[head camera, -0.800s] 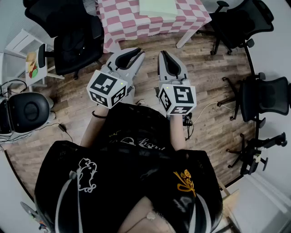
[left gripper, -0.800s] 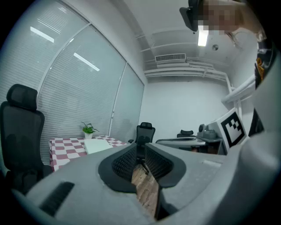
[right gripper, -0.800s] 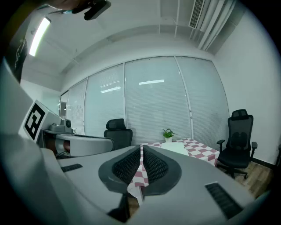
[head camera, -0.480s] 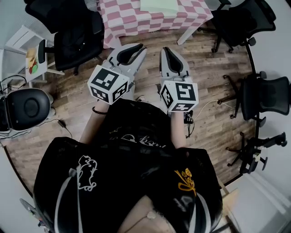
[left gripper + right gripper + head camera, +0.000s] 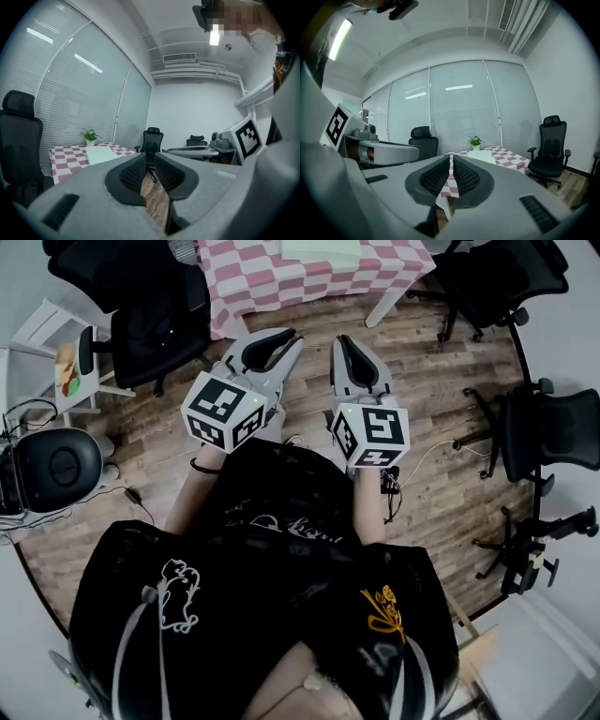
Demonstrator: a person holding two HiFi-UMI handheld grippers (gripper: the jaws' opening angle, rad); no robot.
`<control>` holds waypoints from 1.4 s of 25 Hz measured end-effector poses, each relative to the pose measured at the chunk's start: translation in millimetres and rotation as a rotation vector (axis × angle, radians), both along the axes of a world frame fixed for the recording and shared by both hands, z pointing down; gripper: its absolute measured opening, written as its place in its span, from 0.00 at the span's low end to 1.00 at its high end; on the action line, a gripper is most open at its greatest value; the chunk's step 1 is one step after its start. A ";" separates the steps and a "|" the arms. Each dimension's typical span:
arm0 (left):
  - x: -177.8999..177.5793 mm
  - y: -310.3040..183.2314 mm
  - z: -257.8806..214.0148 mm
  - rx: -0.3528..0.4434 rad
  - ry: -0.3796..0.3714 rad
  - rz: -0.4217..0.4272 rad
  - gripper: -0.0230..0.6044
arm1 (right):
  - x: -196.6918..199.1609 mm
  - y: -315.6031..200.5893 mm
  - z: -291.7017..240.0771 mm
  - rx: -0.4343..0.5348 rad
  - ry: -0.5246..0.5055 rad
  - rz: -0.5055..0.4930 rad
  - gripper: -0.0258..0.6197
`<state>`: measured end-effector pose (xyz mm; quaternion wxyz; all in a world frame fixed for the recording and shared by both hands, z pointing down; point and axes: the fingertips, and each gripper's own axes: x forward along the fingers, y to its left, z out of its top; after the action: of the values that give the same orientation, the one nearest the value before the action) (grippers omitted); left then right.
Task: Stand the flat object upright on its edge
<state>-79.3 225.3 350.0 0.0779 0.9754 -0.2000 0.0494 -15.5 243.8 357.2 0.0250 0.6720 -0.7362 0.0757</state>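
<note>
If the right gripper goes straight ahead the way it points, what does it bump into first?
Probably the checkered table. The right gripper, jaws shut and empty, points about level at the table's hanging cloth, and nothing nearer shows in its view. How far off the table is, I can't tell.

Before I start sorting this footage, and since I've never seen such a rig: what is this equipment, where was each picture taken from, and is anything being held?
There is no robot here: a person holds a pair of hand-held tongs in each hand. The top-down picture comes from a camera on their head; the left tongs and right tongs point toward a table covered by a pink checked cloth. The patterned cubes belong to the tongs. The other two pictures come from cameras riding on each pair, looking along it. Both pairs are shut and hold nothing. On the cloth lies a pale flat board, untouched, with a small potted plant behind it. Office chairs stand around on the wood floor.
</note>
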 end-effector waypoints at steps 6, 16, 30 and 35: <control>8.5 -8.5 1.4 0.005 -0.025 0.011 0.14 | 8.7 -8.1 3.2 -0.002 -0.019 0.008 0.08; 36.0 -47.1 17.4 -0.039 -0.042 0.030 0.14 | 37.7 -43.3 15.9 -0.037 -0.032 0.040 0.08; 50.5 -193.9 20.2 -0.092 -0.030 -0.009 0.14 | 62.3 -178.7 25.1 -0.110 -0.035 0.030 0.08; 57.2 -243.9 22.3 -0.103 -0.022 0.013 0.14 | 70.9 -222.9 27.9 -0.134 -0.029 0.059 0.08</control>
<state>-22.0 -18.5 372.4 0.1254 0.9708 -0.1918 0.0707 55.5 20.9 385.1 0.0571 0.6889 -0.7098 0.1352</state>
